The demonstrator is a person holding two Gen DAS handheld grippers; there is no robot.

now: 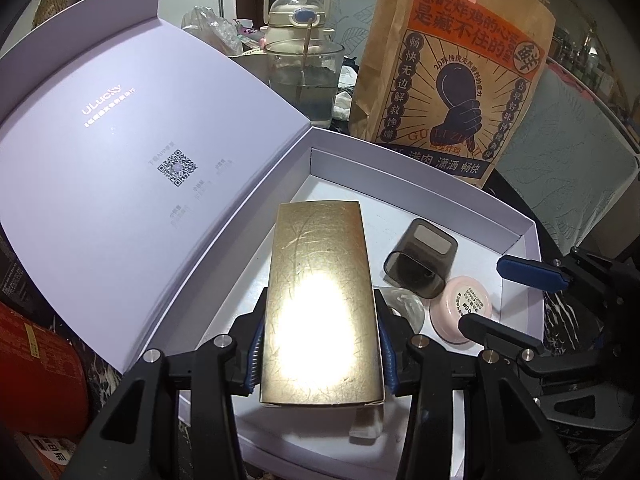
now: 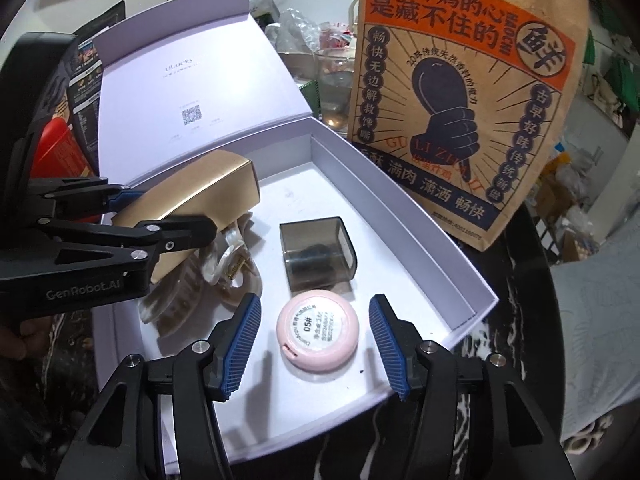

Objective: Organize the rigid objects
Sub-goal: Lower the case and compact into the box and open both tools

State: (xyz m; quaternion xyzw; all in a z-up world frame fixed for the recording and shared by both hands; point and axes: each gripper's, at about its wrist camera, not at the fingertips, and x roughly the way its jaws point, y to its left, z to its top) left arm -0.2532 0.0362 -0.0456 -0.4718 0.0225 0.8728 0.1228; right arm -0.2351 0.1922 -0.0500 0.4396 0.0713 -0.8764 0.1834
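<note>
Left tool (image 1: 320, 344): blue ribbed pads pressed on both long sides of a flat rectangular gold cardboard box (image 1: 320, 304), held clear above the floor of the open white gift box (image 2: 400, 208), tilted nose-down; in the right wrist view the gold box's rear end hangs over a translucent pearly plastic hair claw clip (image 2: 224, 264), though contact between the two cannot be judged. Right tool (image 2: 314, 340): jaws apart at a moderate width with nothing between the pads; the round pink plastic compact with a white "05#" label (image 2: 317, 334) lies flat on the tray floor in the gap, clear of both pads. No grip there. Just beyond the compact, a smoky translucent grey plastic cap with rounded corners (image 2: 318, 254) lies on its side, near but seemingly not touching it. The white gift box's hinged lid (image 1: 132, 176) stands open to the left; behind the tray a brown paper takeaway bag with orange and navy print (image 2: 460, 92) stands upright on the dark marbled desk (image 2: 480, 412). Progress, judged: three items already sit in the tray (clip, cap, compact); the gold box is over the tray but not set down. Left to do: lower and release it in the free left-hand strip, probably without pinning the clip.
</note>
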